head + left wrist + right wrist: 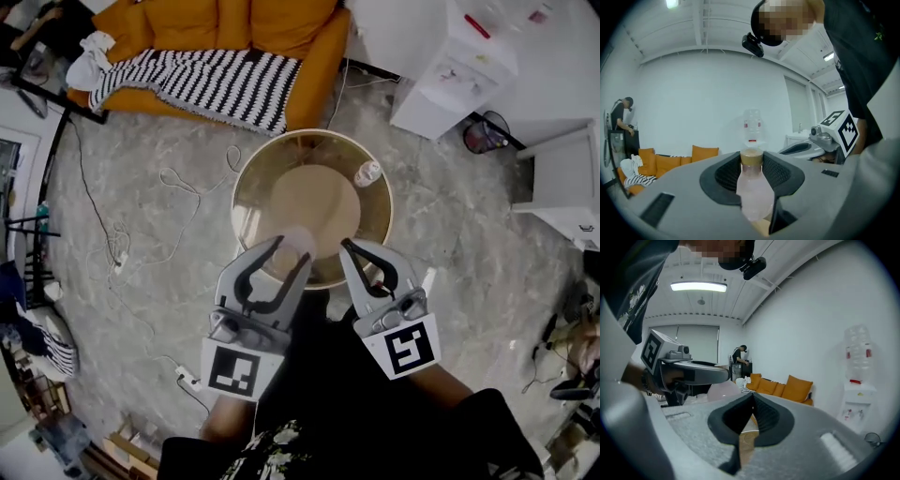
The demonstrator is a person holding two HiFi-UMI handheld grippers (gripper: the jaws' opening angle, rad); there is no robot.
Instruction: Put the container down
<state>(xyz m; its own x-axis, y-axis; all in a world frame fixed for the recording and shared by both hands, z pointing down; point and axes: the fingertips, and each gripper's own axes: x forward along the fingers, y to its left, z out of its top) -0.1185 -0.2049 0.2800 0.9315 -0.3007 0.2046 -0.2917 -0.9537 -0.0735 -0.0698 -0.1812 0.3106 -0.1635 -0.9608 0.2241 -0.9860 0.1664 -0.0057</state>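
The container is a pale pink bottle (752,192) with a tan cap (751,157), standing upright between the pads of my left gripper (752,174), which is shut on its body. In the head view the left gripper (292,250) holds the bottle (294,240) over the near rim of the round glass-topped table (246,202). Whether its base touches the top I cannot tell. My right gripper (349,246) hovers just to the right, level with the left. Its jaws meet at the tip with nothing between them (752,397). The right gripper view shows the bottle (723,390) beside the left gripper (691,372).
A small clear jar (367,172) lies on the table's far right. Beyond the table is an orange sofa (234,28) with a striped blanket (202,80). White cabinets (450,75) stand at the upper right, and cables (178,202) trail over the floor on the left.
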